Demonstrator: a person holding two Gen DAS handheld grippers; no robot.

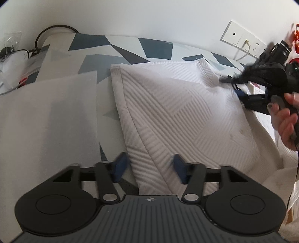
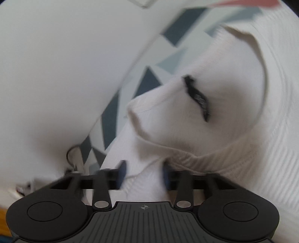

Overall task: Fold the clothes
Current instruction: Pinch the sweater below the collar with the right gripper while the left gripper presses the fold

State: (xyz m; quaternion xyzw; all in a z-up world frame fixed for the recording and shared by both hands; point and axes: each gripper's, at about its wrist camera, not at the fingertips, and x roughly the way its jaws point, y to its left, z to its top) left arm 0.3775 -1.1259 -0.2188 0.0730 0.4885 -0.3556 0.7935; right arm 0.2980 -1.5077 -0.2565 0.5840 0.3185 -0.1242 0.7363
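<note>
White textured cloth of the garment (image 1: 177,104) is seen spread on the patterned sheet (image 1: 123,50), only partly folded, its near edge between the parted left gripper (image 1: 149,168), while its collar is clamped by the right gripper (image 2: 143,175); further folds remain.

Plain white wall (image 1: 149,16) carries a white socket plate (image 1: 243,38); blue-grey geometric-patterned bed cover (image 1: 130,48) lies below, daylit.

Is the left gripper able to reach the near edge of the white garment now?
Probably yes. The left gripper is open right above the garment edge, with cloth already between its fingers and nothing in the way.
</note>
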